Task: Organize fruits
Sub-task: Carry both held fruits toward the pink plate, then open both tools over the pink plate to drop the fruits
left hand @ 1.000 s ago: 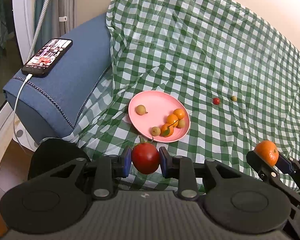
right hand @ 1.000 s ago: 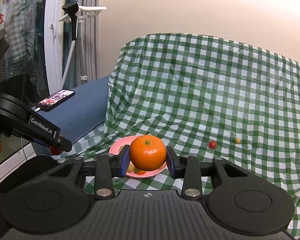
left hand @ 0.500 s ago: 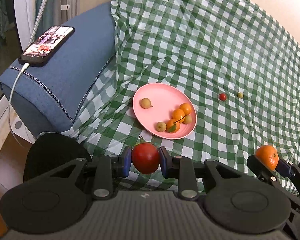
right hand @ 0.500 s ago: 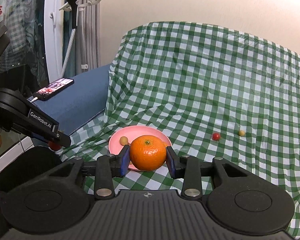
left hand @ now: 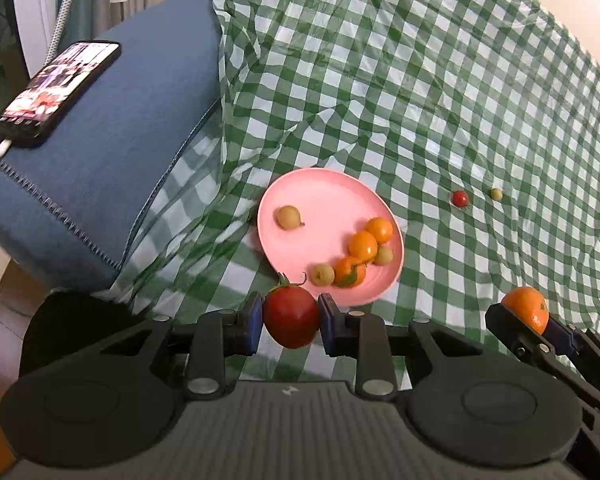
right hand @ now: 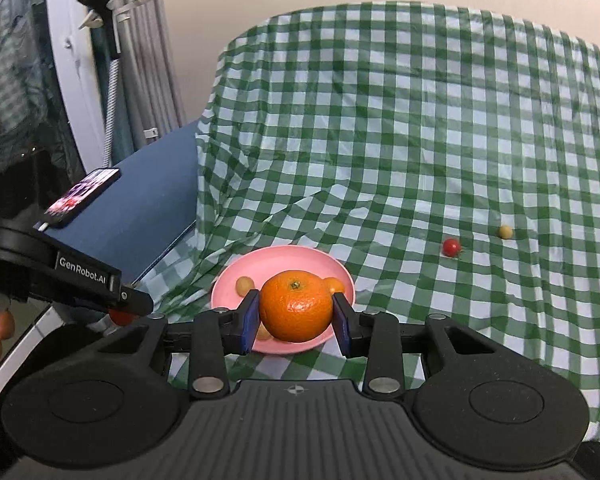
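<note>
Both hands are loaded here: the left gripper [left hand: 291,322] has its fingers clamped on a red tomato [left hand: 291,321], and the right gripper [right hand: 296,312] is squeezing an orange [right hand: 296,307]. The pink plate [left hand: 324,196] sits straight ahead of both, just past the tomato, so I'd guess the left gets there first. Farther out on the checkered cloth [left hand: 400,92], a cherry tomato [left hand: 459,198] and a small yellow fruit [left hand: 496,193] lie loose, well apart from the plate.
</note>
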A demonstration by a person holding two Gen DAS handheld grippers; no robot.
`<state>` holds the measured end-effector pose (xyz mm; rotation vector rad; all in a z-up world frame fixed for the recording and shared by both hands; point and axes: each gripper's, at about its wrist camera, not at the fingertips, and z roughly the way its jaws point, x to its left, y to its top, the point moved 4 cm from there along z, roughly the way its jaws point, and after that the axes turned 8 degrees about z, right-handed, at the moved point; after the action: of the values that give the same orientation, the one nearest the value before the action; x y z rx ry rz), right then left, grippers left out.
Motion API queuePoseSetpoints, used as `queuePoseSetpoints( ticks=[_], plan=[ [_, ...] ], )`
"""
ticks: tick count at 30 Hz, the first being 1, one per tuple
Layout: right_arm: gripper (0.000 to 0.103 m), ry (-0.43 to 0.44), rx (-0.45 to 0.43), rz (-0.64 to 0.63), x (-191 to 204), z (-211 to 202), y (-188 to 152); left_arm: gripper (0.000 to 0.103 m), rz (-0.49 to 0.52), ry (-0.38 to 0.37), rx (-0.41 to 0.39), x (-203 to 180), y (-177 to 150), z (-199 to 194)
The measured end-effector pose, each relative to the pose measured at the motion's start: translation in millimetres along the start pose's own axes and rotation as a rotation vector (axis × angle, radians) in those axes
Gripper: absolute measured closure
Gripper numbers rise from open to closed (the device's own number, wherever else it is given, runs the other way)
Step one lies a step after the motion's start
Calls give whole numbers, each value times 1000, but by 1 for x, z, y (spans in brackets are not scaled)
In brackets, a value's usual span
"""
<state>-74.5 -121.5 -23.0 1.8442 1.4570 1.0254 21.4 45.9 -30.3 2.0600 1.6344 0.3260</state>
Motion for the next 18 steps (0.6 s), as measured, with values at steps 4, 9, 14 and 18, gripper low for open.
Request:
queuePoseSetpoints(
  ticks=[4, 9, 14, 18],
  plan=[
    [64, 3, 20, 18, 1, 31, 5, 71, -2, 5, 22, -1, 16, 25],
    [64, -12, 74, 12, 3, 75, 2, 71, 3, 9, 55, -3, 32, 61],
    [64, -42, 123, -54, 2, 120, -4, 71, 19, 30, 94, -3, 45, 101],
    [64, -54, 159, -88, -1, 150, -8, 71, 39, 53, 114, -3, 52, 129]
  ],
)
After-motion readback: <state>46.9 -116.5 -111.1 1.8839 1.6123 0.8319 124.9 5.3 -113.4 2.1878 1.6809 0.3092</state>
